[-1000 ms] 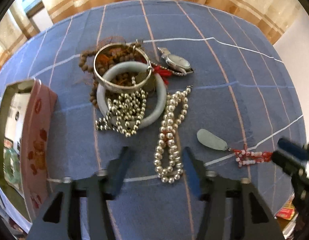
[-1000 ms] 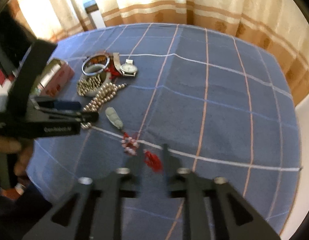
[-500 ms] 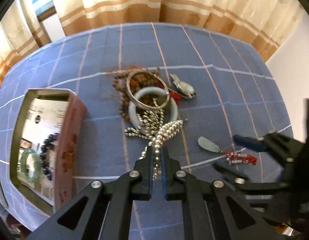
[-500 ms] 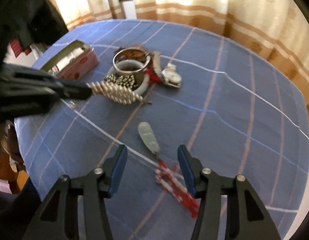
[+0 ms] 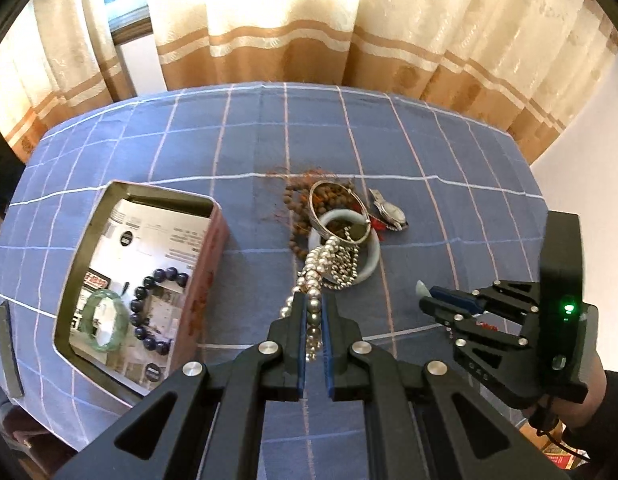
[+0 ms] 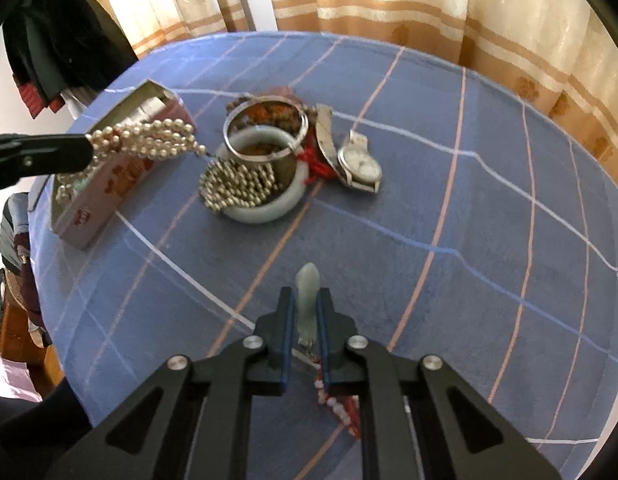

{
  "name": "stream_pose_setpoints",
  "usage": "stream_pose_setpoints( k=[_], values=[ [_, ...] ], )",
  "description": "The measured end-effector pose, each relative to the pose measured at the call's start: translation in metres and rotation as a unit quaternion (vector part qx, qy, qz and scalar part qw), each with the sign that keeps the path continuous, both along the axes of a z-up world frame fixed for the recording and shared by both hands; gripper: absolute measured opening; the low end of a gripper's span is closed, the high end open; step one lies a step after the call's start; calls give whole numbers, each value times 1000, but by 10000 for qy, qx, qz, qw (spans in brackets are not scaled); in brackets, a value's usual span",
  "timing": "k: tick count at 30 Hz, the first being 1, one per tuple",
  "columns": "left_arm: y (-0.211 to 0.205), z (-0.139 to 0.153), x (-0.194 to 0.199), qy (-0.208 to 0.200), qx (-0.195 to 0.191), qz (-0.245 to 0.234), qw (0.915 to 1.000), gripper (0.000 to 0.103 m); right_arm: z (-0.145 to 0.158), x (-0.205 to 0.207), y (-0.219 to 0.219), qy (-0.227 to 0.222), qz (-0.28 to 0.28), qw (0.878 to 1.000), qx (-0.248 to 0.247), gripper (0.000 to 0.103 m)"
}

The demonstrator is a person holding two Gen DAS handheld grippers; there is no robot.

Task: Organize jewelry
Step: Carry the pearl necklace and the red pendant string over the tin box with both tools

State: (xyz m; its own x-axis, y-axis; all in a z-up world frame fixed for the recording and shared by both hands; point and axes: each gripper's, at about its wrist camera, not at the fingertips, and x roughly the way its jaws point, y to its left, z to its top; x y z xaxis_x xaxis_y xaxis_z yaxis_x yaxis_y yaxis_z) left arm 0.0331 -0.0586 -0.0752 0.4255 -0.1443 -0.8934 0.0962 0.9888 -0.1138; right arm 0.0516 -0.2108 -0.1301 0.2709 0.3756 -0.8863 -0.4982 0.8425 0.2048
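The pearl necklace (image 5: 313,276), strands of round glossy beads, is clamped between the left gripper (image 5: 313,312) pads and hangs beyond the tips. The right gripper (image 6: 305,312) is clenched on the smooth pale-green pendant (image 6: 307,296); its red beaded cord (image 6: 337,404) trails beneath.

Left gripper (image 5: 313,312) lifted pearl necklace (image 5: 315,276); right gripper (image 6: 305,316) clamped jade pendant (image 6: 307,296).
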Motion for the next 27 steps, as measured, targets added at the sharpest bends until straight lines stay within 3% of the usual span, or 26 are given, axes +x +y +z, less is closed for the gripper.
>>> stream_pose_setpoints(
  k=[12, 27],
  values=[
    [30, 33, -2, -297, 14, 129, 9995, 5, 77, -1, 9, -535, -158, 9965, 617, 12],
    [84, 72, -1, -669, 39, 484, 9966, 5, 128, 11, 64, -988, 169, 9896, 1028, 11]
  ],
)
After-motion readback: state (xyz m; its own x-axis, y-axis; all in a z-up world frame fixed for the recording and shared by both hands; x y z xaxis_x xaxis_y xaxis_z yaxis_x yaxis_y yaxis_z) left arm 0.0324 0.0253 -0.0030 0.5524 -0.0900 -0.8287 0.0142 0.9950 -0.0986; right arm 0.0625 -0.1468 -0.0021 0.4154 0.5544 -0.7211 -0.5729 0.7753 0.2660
